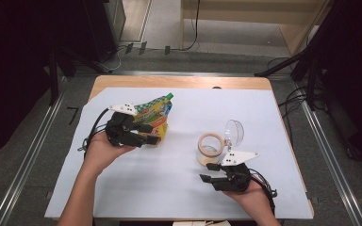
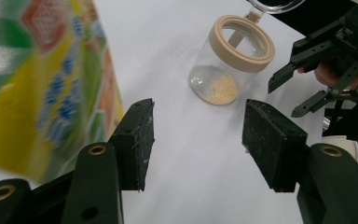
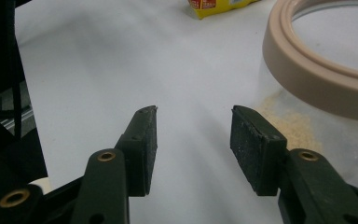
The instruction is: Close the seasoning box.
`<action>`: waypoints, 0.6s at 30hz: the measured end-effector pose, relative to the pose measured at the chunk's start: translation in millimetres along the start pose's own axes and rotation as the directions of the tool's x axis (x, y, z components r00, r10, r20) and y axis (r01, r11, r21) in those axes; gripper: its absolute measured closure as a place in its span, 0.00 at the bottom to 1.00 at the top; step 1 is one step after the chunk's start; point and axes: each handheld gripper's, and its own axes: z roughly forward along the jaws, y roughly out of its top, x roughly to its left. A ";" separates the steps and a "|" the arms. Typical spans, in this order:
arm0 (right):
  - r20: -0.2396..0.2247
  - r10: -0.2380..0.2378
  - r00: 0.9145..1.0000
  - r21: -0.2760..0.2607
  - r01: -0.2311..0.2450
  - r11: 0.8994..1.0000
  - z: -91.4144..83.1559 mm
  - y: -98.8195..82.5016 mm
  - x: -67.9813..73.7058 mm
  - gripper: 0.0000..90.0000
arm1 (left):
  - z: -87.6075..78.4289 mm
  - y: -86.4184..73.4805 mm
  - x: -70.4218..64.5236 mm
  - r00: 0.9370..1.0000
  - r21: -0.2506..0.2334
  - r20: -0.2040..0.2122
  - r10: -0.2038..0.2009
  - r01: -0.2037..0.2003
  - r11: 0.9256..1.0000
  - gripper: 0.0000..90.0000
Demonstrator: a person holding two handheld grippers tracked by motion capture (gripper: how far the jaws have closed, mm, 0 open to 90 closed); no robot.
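White table (image 1: 179,188), colourful pouch (image 1: 154,117) at left just beside the left gripper (image 1: 152,133) with jaws apart and empty, open jar (image 1: 210,148) at centre-right, right gripper (image 1: 207,172) just beside it, jaws apart, empty

Both grippers (image 1: 151,134) (image 1: 206,172) open, empty

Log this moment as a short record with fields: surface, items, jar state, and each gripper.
surface: table under a pale sheet
pouch: colourful spouted pouch, green cap up, at the left
jar: clear jar with a beige rim, hinged clear lid swung open, pale crumbs at its bottom
left gripper: jaws open with nothing between them, beside the pouch
right gripper: jaws open, empty, close to the jar on the person's side, not touching it
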 end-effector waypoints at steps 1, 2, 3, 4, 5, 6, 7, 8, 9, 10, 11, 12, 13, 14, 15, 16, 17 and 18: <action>-0.004 0.001 1.000 0.000 -0.001 1.000 0.5 0.3 0.3 0.58 | -2.9 -1.4 1.7 1.000 -0.003 -0.003 -0.006 0.006 1.000 0.49; -0.006 -0.001 1.000 0.000 0.001 1.000 1.1 0.5 0.3 0.58 | -5.9 -2.7 3.1 1.000 -0.008 -0.006 -0.015 0.015 1.000 0.49; -0.008 -0.005 1.000 0.000 0.005 1.000 1.8 0.8 0.4 0.58 | -5.9 -2.7 3.1 1.000 -0.008 -0.006 -0.015 0.015 1.000 0.49; -0.007 -0.007 1.000 0.001 0.007 1.000 2.4 1.0 0.6 0.58 | -11.9 -5.3 5.4 1.000 -0.015 -0.012 -0.025 0.025 1.000 0.49; -0.011 -0.006 1.000 0.004 0.006 1.000 2.7 1.2 1.0 0.58 | -14.3 -6.8 5.9 1.000 -0.018 -0.011 -0.030 0.029 0.999 0.49; -0.012 -0.009 1.000 0.004 0.009 1.000 3.4 1.4 1.0 0.58 | -14.3 -6.8 5.9 1.000 -0.018 -0.011 -0.030 0.029 0.999 0.49; -0.013 -0.009 1.000 0.004 0.009 1.000 4.0 1.7 1.3 0.58 | -19.3 -9.5 6.8 0.999 -0.016 -0.019 -0.029 0.029 0.999 0.49; -0.014 -0.011 1.000 0.005 0.011 1.000 4.5 1.9 1.4 0.58 | -21.6 -10.7 7.5 0.999 -0.016 -0.021 -0.031 0.031 0.999 0.49; -0.013 -0.011 1.000 0.007 0.011 1.000 4.9 2.2 1.8 0.58 | -23.9 -12.0 8.1 0.999 -0.017 -0.026 -0.031 0.031 0.999 0.49; -0.013 -0.011 1.000 0.007 0.011 1.000 4.9 2.2 1.8 0.58 | -23.9 -12.0 8.1 0.999 -0.017 -0.026 -0.031 0.031 0.999 0.49; -0.018 -0.016 1.000 0.006 0.016 1.000 5.9 2.9 1.9 0.58 | -26.4 -13.5 9.2 0.999 -0.021 -0.028 -0.034 0.033 0.999 0.49; -0.018 -0.016 1.000 0.006 0.016 1.000 5.9 2.9 1.9 0.58 | -28.6 -15.1 10.6 0.999 -0.028 -0.026 -0.042 0.041 0.999 0.49; -0.019 -0.015 1.000 0.009 0.016 1.000 6.5 3.4 2.1 0.58 | -32.8 -18.0 13.3 0.998 -0.031 -0.036 -0.052 0.051 0.998 0.49; -0.021 -0.017 1.000 0.010 0.017 1.000 6.9 3.6 2.2 0.58 | -34.3 -19.5 14.6 0.997 -0.031 -0.040 -0.059 0.058 0.998 0.49; -0.021 -0.017 1.000 0.010 0.017 1.000 6.9 3.6 2.2 0.58 | -34.3 -19.5 14.6 0.997 -0.031 -0.040 -0.059 0.058 0.998 0.50; -0.022 -0.022 1.000 0.011 0.022 1.000 7.8 3.9 2.1 0.58 | -36.4 -22.4 17.5 0.996 -0.023 -0.046 -0.070 0.069 0.997 0.50; -0.022 -0.022 1.000 0.011 0.022 1.000 7.8 3.9 2.1 0.58 | -36.4 -22.4 17.5 0.996 -0.023 -0.046 -0.070 0.069 0.997 0.52; -0.023 -0.024 0.999 0.010 0.024 1.000 8.3 4.1 2.1 0.58 | -36.6 -23.7 19.2 0.996 -0.018 -0.051 -0.078 0.077 0.997 0.52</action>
